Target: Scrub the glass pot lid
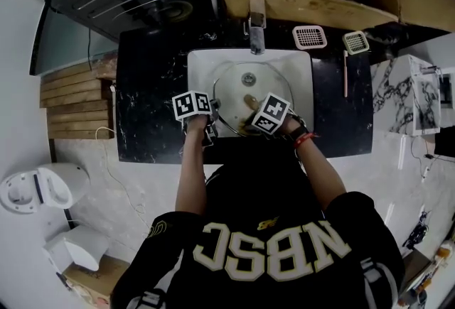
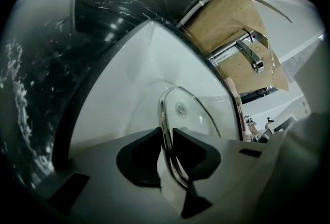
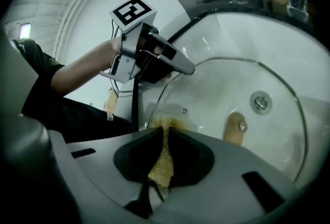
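The lid lies in the white sink, clear round glass with a steel rim and a wooden knob at its middle. The left gripper has its jaws clenched on the rim at the lid's left edge. The right gripper pinches a yellowish scrubber, set against the glass near the rim
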`<state>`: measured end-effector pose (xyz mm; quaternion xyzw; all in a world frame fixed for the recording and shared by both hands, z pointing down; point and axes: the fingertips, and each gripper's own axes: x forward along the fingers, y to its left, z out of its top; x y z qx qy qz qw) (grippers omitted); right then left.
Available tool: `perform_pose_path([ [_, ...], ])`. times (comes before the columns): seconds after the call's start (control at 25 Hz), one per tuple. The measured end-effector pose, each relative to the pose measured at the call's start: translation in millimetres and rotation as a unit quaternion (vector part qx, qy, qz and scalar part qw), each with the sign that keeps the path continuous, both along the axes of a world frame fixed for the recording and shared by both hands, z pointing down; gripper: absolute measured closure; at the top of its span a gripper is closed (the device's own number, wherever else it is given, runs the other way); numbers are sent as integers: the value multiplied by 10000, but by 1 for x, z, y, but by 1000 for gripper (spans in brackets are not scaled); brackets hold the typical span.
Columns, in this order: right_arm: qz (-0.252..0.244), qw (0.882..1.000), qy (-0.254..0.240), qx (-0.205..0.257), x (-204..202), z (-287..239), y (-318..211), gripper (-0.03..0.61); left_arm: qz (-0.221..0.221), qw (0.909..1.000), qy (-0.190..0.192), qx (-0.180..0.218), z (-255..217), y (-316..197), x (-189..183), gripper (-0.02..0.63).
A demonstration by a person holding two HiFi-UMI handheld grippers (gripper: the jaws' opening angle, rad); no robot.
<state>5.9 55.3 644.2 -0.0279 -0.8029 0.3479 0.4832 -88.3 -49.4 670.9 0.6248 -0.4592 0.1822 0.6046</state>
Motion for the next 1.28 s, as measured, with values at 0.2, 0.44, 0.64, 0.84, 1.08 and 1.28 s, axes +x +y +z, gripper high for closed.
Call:
perform_pose_path([
  [0.2,260,9966,32,777,-34,11,-25,534,132,9992,-347,-146,7,5,-2,534],
  [0.44,687,9722,359,2211,-52,37,-81,535,63,9992,-355,-184,8,4,-3,534],
  [0.64,958,9551,265,2791,-58,51,-126,534,48,9992,-322,-213,8,5,-3,535],
  [0.84,1033,9380,420,3283,-49,69,-171,535,-113,9998,20,-180,3,4,1,534],
  [1.08,1007,9188,1330,3577,2,87,-202,543,-284,9989,322,-198,-1,4,4,526],
  [1.28,796,9108,1921,3567,59,92,-207,543,-91,9998,87,-144,-2,5,4,525],
])
